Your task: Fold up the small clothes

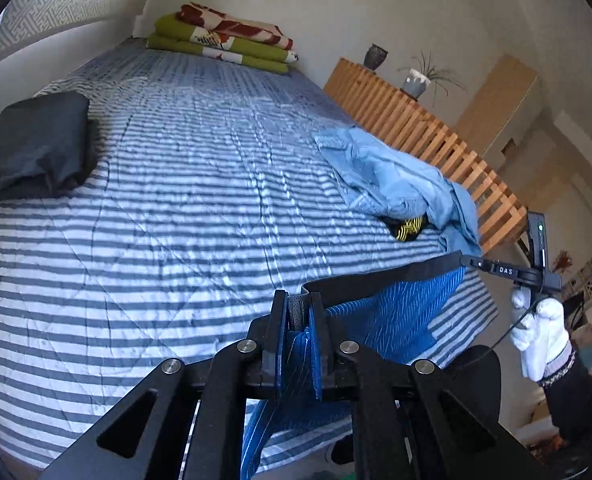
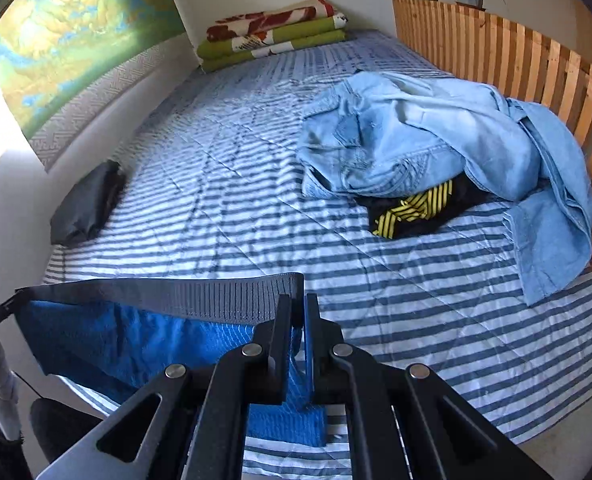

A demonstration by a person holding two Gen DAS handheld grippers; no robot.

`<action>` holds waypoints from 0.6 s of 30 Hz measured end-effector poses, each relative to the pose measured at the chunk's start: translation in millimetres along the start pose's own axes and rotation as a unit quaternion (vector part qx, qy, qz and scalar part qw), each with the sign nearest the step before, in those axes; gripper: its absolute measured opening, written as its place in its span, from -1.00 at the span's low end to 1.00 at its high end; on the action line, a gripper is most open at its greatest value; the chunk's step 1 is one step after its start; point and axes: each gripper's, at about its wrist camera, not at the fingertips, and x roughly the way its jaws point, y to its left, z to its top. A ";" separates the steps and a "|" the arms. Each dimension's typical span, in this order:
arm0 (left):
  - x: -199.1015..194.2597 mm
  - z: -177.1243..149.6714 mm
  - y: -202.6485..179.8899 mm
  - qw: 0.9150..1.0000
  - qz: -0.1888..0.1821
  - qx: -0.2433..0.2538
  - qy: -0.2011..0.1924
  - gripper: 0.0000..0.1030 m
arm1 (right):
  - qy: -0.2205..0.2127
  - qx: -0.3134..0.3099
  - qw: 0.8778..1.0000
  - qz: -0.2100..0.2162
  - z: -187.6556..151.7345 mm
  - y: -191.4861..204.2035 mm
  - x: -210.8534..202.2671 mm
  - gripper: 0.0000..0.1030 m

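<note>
Blue shorts point(image 1: 392, 316) with a dark grey waistband point(image 2: 199, 294) hang stretched between both grippers over the near edge of the striped bed point(image 1: 175, 220). My left gripper point(image 1: 298, 300) is shut on one end of the waistband. My right gripper point(image 2: 298, 304) is shut on the other end; it also shows far right in the left wrist view, held by a white-gloved hand point(image 1: 544, 332). The blue fabric point(image 2: 135, 344) droops below the band.
A heap of light blue denim clothes point(image 2: 436, 140) lies on the bed's right side over a black and yellow striped garment point(image 2: 416, 208). A folded dark garment point(image 1: 31, 144) sits at left. Folded blankets point(image 2: 271, 32) lie at the far end. A wooden slatted rail point(image 2: 516, 48) borders the right.
</note>
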 end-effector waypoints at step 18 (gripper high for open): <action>68.8 -101.2 55.5 0.996 0.014 -0.050 0.076 -0.35 | 0.103 -0.214 0.955 0.175 -4.7 215.1 50.7 -0.48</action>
